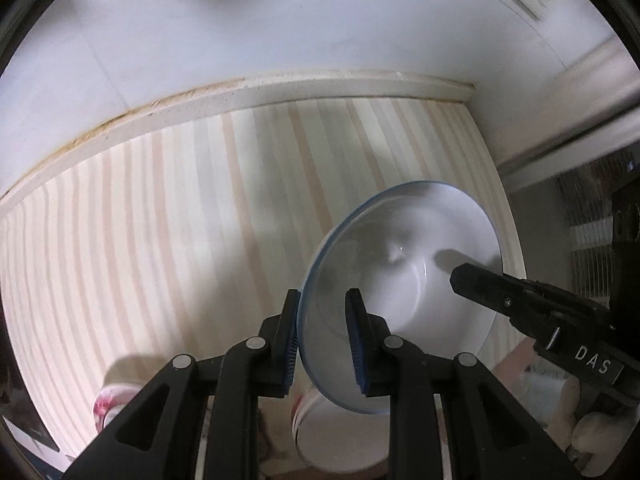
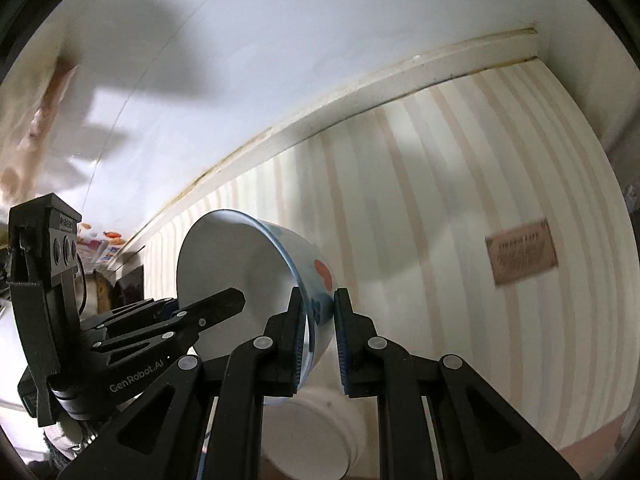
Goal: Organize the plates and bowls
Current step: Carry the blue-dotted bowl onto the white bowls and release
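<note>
Left wrist view: the left tongs (image 1: 322,332) are clenched on the rim of a white bowl (image 1: 404,280) with a thin blue rim line. One blue-padded finger sits outside the wall, the other inside. The bowl is held off the surface and tilted, its opening facing roughly 2 o'clock. Nothing can be seen inside it. At 4 o'clock the right tongs (image 1: 472,284) reach across the bowl's far edge, with one black finger tip over the interior. Below the bowl, at 6 o'clock, part of a second white vessel (image 1: 344,436) shows; whether it is a bowl or a plate cannot be told. At 7 o'clock lies a white item with red-pink markings (image 1: 116,402), blurred.

Right wrist view: the left tongs (image 2: 216,300) enter from 9 o'clock and one finger crosses the bowl's (image 2: 232,264) opening. The right tongs (image 2: 318,340) grasp the bowl wall, which carries red and blue decoration. Beneath, at 6 o'clock, sits the second white vessel (image 2: 316,428).

Surface and room: the bench (image 1: 180,220) is covered in pale cream and pink stripes. A cream ledge (image 1: 240,96) borders its far side against a white wall (image 1: 280,20). A brown label (image 2: 522,254) lies on the stripes at 3 o'clock.
</note>
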A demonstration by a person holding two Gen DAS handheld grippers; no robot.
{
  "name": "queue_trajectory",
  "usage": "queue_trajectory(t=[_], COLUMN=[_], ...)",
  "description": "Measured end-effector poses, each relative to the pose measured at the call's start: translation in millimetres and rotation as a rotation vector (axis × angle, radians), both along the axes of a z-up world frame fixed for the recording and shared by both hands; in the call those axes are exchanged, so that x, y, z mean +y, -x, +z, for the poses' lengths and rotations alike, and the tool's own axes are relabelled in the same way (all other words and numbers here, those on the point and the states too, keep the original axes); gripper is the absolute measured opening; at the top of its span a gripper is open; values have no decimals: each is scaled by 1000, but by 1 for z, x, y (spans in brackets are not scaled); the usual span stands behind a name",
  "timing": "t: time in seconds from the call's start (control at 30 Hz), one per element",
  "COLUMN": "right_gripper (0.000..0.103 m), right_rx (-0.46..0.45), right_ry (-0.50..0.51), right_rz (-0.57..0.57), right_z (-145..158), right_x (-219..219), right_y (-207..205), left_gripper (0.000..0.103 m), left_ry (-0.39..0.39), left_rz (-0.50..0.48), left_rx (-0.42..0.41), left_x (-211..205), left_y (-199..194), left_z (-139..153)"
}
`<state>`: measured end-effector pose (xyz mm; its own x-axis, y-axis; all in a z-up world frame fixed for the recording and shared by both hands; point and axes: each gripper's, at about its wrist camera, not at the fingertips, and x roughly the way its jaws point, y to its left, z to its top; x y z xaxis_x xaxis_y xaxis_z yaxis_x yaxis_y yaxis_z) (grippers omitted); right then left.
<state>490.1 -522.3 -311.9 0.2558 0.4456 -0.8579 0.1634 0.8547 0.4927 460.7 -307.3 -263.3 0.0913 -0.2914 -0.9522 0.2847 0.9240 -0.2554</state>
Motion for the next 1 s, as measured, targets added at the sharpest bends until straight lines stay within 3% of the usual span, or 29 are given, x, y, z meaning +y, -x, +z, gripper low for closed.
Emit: queue_trajectory(t=[0.33,0.57,1.0], right_gripper=[16,16,16], right_rx=[9,74,164], right_ry=[-2,-9,-8], right_rz=[-10,-21,-17], right_z=[15,-10,-43], right_x=[26,37,43], right_y=[84,130,143], left_gripper=[20,20,20], left_ry=[-15,-45,-122], left_rz=[-50,-81,-124], left_rx=[12,56,94], left_x=[24,26,15], left_y=[69,96,102], left_z=[4,-16,-44])
